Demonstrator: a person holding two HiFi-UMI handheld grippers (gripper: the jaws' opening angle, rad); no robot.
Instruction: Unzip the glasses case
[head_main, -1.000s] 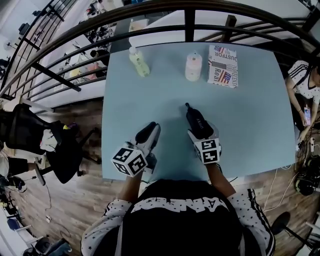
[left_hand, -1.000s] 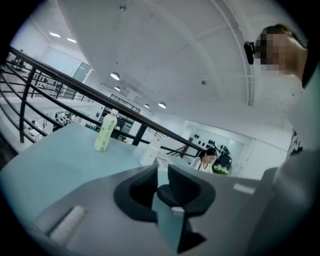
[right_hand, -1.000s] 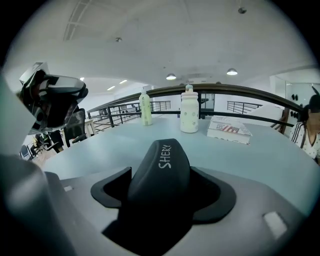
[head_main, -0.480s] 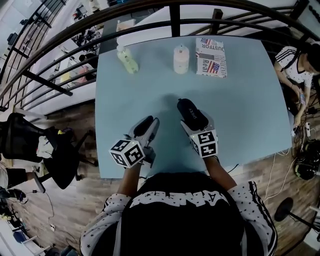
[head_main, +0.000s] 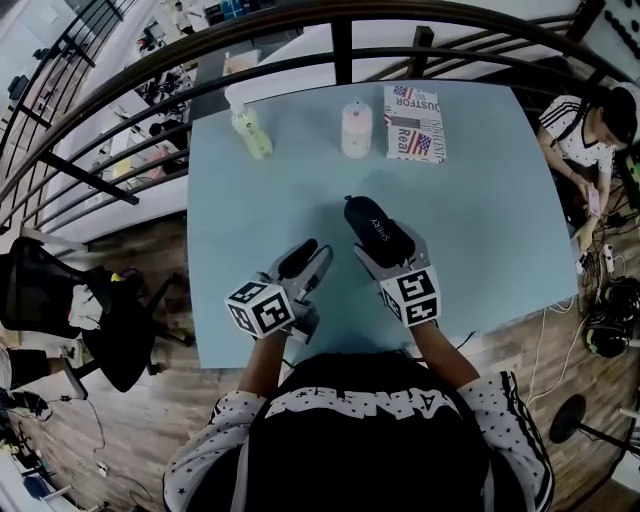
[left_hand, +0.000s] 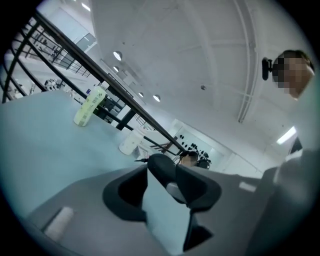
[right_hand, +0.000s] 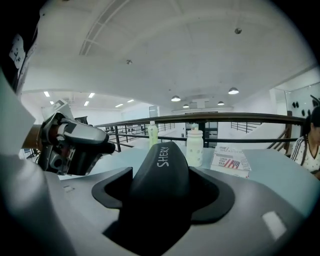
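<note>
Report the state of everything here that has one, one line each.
Black zippered glasses case: closed, clamped in right tongs.
Left tongs: open, empty.
Pale green bottle: upright, capped.
White bottle: upright, capped.
Flag-printed packet: lying flat on blue table.

Free: bare blue table (head_main: 500, 220) left, right and mid-far | Centre: glasses case (head_main: 375, 225) in right gripper (head_main: 388, 245), left gripper (head_main: 305, 262) close beside, narrow gap | Far edge: green bottle (head_main: 250, 132), white bottle (head_main: 355, 130), printed packet (head_main: 413, 124) in a row, wide gap between bottles | Beyond: dark railing (head_main: 340, 50) | Right: seated person (head_main: 590, 130) off the table's edge
</note>
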